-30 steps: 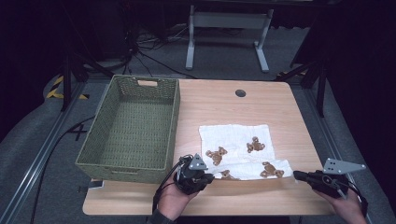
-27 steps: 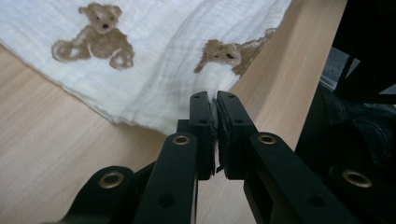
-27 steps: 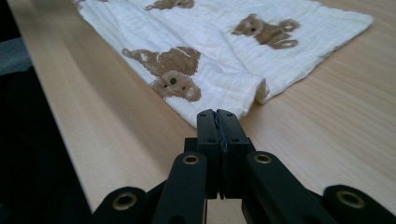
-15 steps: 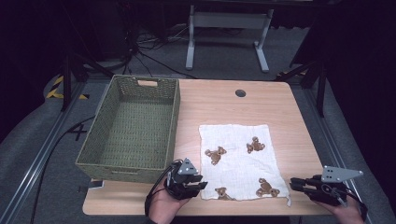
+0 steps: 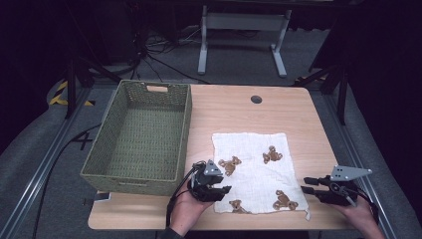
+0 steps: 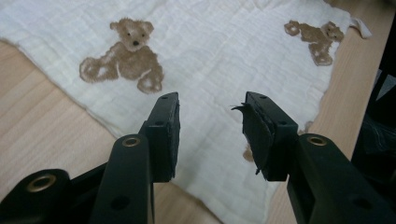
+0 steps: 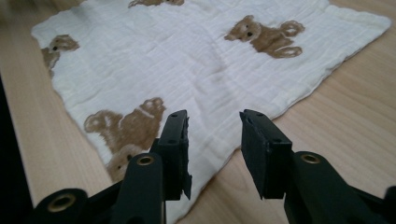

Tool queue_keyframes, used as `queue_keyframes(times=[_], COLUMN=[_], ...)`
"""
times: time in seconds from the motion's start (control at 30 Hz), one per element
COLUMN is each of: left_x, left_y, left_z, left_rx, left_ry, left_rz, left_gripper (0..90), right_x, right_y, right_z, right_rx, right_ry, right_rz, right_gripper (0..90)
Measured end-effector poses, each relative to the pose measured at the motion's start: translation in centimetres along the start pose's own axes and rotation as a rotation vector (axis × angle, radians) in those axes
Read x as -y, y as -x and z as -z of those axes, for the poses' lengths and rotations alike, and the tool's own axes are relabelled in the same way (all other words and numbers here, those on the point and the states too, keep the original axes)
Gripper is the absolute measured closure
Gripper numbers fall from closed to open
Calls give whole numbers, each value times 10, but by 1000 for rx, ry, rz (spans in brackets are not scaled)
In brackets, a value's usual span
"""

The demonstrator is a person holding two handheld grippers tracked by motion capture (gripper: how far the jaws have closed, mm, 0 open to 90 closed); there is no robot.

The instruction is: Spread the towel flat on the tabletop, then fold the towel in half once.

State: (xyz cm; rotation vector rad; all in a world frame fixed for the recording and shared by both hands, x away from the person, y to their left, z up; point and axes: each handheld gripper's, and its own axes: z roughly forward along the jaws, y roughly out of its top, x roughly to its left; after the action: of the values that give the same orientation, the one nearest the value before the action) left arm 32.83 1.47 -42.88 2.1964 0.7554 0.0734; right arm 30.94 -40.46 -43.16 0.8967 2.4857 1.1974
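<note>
Both tongs had just been opening, nothing gripped: the left tongs (image 5: 222,189) and right tongs (image 5: 307,184) stood released at the near corners of the bear-print cloth (image 5: 254,169), flat on the worktop (image 5: 298,109). Spreading looked finished; folding would need fresh corner grips. The high view added the basket (image 5: 139,134) beyond the left tongs.

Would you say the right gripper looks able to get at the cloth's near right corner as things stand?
Probably yes. The right gripper sits just beside that corner of the cloth, its fingers apart, having just opened with nothing between them. Bare table lies around it, with nothing in the way.
</note>
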Motion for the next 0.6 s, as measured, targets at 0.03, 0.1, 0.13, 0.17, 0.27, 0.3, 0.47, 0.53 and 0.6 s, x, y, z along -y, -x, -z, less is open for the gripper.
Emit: queue_keyframes(times=[0.03,0.1,0.13,0.17,0.27,0.3,0.47,0.53,0.6], left_x=[-3,-9,-11,-13,-20,-23,-30,-34,-38], left_y=[-1,-3,-4,-5,-10,-13,-22,-27,-31], left_z=[-2,-8,-11,-13,-19,-21,-28,-32,-37], left_rx=[-3,-10,-17,-20,-33,-42,-61,-78,-98], left_ry=[1,5,1,3,6,9,15,16,10], left_rz=[-6,1,7,4,12,0,13,13,7], left_gripper=[567,557,549,540,531,531,525,529,533], right_x=[-2,-7,-10,-13,-21,-23,-33,-38,-43], right_y=[2,6,9,12,20,22,33,39,45], right_z=[-2,-6,-8,-10,-17,-19,-29,-33,-37], right_rx=[0,8,3,0,-10,-8,-3,-2,-2], right_ry=[-4,-2,-1,-3,-8,-8,-14,-22,-25], right_rz=[-4,1,-1,-4,-12,-8,-4,-3,-3], right_gripper=[618,600,583,573,564,563,558,558,557])
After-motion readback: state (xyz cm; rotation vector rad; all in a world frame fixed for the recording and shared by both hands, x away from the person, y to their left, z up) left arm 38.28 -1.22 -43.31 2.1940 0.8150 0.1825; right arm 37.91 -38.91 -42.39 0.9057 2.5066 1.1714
